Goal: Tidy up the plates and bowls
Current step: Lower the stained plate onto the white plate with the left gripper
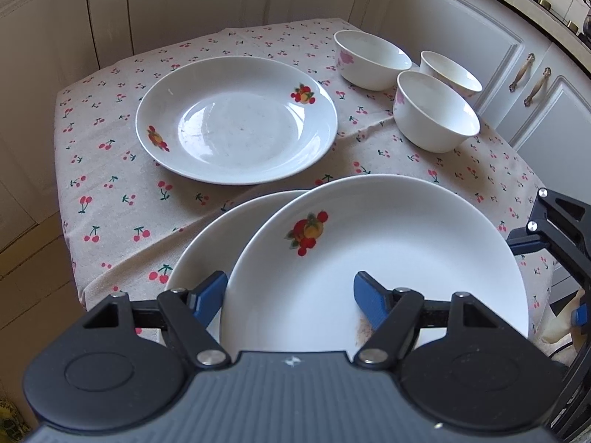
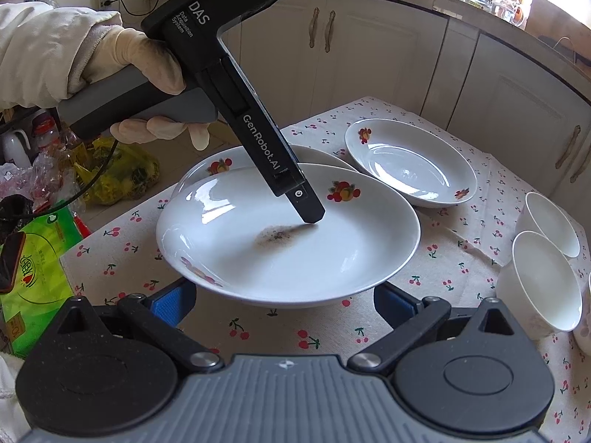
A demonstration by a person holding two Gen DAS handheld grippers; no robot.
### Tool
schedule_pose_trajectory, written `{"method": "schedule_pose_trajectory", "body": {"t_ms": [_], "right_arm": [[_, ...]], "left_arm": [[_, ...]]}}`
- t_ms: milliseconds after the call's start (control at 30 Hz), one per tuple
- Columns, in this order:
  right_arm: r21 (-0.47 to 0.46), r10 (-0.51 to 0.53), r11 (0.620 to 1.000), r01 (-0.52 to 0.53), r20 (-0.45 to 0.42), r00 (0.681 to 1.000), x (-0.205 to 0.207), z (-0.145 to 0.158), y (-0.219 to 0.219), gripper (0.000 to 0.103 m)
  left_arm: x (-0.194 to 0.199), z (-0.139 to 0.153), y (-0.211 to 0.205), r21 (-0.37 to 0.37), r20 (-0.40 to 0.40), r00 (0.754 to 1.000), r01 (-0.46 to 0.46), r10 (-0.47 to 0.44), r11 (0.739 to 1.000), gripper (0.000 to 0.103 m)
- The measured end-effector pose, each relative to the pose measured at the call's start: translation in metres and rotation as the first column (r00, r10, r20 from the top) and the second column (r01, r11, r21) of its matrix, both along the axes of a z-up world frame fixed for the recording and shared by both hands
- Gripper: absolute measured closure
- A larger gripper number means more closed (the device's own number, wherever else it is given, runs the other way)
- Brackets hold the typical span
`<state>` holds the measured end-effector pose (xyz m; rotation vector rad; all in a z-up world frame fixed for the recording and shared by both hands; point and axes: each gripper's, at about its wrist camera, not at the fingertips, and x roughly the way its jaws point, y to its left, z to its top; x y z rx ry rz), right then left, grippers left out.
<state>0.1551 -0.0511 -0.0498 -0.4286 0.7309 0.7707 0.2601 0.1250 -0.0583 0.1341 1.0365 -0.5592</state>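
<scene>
A white fruit-print plate (image 1: pixel 369 251) (image 2: pixel 288 258) sits tilted, overlapping a second plate (image 1: pixel 207 251) (image 2: pixel 229 162). My left gripper (image 1: pixel 291 295) is shut on its near rim, one blue pad (image 1: pixel 369 304) inside the well and the other (image 1: pixel 214 291) outside under the rim. In the right wrist view, that inner finger (image 2: pixel 310 214) touches the plate by a brown smudge (image 2: pixel 280 236). My right gripper (image 2: pixel 284 302) stands open, its fingers under the plate's near edge without pressing on it. A third plate (image 1: pixel 236 118) (image 2: pixel 410 162) lies apart. Three white bowls (image 1: pixel 436 110) (image 2: pixel 539 280) cluster at the table's side.
The small table has a cherry-print cloth (image 1: pixel 110 184) (image 2: pixel 258 332) and its edges drop off close by. Cream cabinets (image 1: pixel 461 37) (image 2: pixel 369 48) stand behind. A gloved hand (image 2: pixel 140 55) holds the left gripper's handle. A green tissue pack (image 2: pixel 37 277) and plastic bags (image 2: pixel 122 170) lie to the left.
</scene>
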Motion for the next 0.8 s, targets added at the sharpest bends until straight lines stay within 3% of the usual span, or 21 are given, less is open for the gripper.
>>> {"method": "schedule_pose_trajectory", "body": {"t_ms": [800], "right_arm": [[-0.027,0.002,1.000,-0.002,-0.007,1.000,0.006,-0.008,0.006,0.000]], "left_arm": [[-0.001,0.006,0.014,-0.023,0.032,0.998,-0.050,0.050,0.998,0.027]]}}
